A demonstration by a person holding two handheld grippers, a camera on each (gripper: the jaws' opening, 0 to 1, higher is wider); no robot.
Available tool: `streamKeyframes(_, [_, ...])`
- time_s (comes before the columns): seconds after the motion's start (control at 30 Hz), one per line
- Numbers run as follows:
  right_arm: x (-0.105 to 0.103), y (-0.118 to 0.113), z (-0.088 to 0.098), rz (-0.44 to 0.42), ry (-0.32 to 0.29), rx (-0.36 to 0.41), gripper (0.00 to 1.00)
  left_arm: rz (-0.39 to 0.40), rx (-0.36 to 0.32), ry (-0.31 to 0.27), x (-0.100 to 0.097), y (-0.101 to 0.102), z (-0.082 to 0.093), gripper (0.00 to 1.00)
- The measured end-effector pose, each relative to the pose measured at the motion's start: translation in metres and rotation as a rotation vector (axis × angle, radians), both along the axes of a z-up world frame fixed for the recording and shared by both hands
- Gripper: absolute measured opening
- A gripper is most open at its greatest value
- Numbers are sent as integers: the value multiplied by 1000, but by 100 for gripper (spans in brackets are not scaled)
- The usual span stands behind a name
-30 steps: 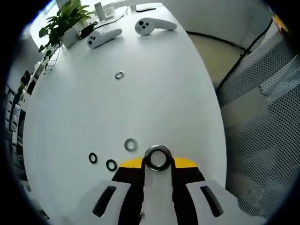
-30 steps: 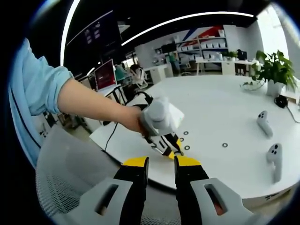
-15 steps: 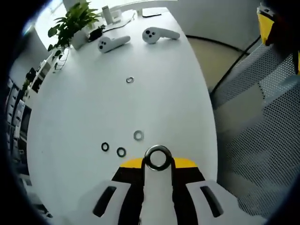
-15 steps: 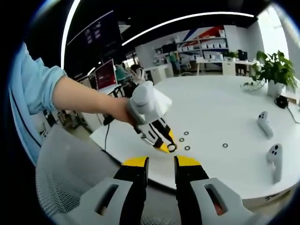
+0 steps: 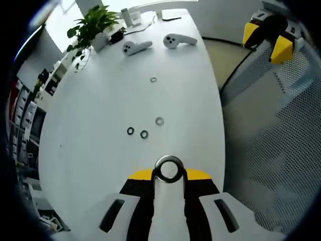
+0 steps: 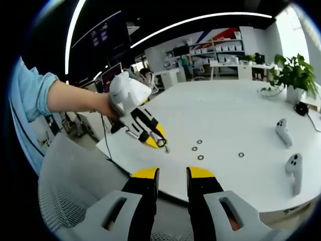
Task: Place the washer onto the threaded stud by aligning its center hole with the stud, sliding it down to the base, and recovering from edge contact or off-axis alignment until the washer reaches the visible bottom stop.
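Office bg w/ shelves, desks, a potted plant (image 6: 291, 75); big white round table (image 5: 100, 150) carries the parts. Mesh chair back (image 5: 281, 150) sits off the table edge.

Your left gripper (image 5: 169, 173) is above the table near its edge. Fingers closed together, pinching a washer (image 5: 169, 168) at the yellow tips; washer faces the cam, hole visible. In the right gripper view your hand (image 6: 103, 105) holds that gripper (image 6: 159, 143) up over the table's near edge, washer (image 6: 161, 142) at the tip, tilted down toward the surface.

Loose on the table, well apart from the held one: two dark rings (image 5: 130, 131) (image 5: 144, 134) side by side, a lighter washer (image 5: 159, 121) just beside them, one more washer (image 5: 153, 79) further out. Same group in the right gripper view at (image 6: 199, 142), (image 6: 194, 149), (image 6: 200, 157), w/ the single at (image 6: 241, 155).

Two white controllers (image 5: 136, 47) (image 5: 179, 40) lie near the far table edge, near the plant (image 5: 93, 27).

Your right gripper (image 6: 171, 175) hangs off the table over the chair mesh, fingers nearly together w/ a narrow gap, nothing in them. It also shows at the top right of the left gripper view (image 5: 271, 37).

Can't make out a threaded stud in either view.
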State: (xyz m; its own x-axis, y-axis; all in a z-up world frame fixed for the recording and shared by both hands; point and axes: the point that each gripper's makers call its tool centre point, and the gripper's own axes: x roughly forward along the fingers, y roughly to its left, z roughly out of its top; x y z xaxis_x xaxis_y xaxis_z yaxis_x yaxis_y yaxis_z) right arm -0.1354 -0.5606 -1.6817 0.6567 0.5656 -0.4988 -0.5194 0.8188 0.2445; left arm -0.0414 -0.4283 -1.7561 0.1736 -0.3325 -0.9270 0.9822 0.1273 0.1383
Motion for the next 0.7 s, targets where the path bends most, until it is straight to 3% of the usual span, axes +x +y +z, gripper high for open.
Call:
streamKeyframes(0.17, [-3,0,-5,6,34,-23,25,46,-4,-20,1,29,16,19])
streamKeyframes(0.37, [-4,-1,-7,7,46,-29,25,92,22,-31,5,61,18,19])
streamKeyframes(0.7, [-5,-1,-8,10,49,-30,25,157,30,-34,27,81,7,19])
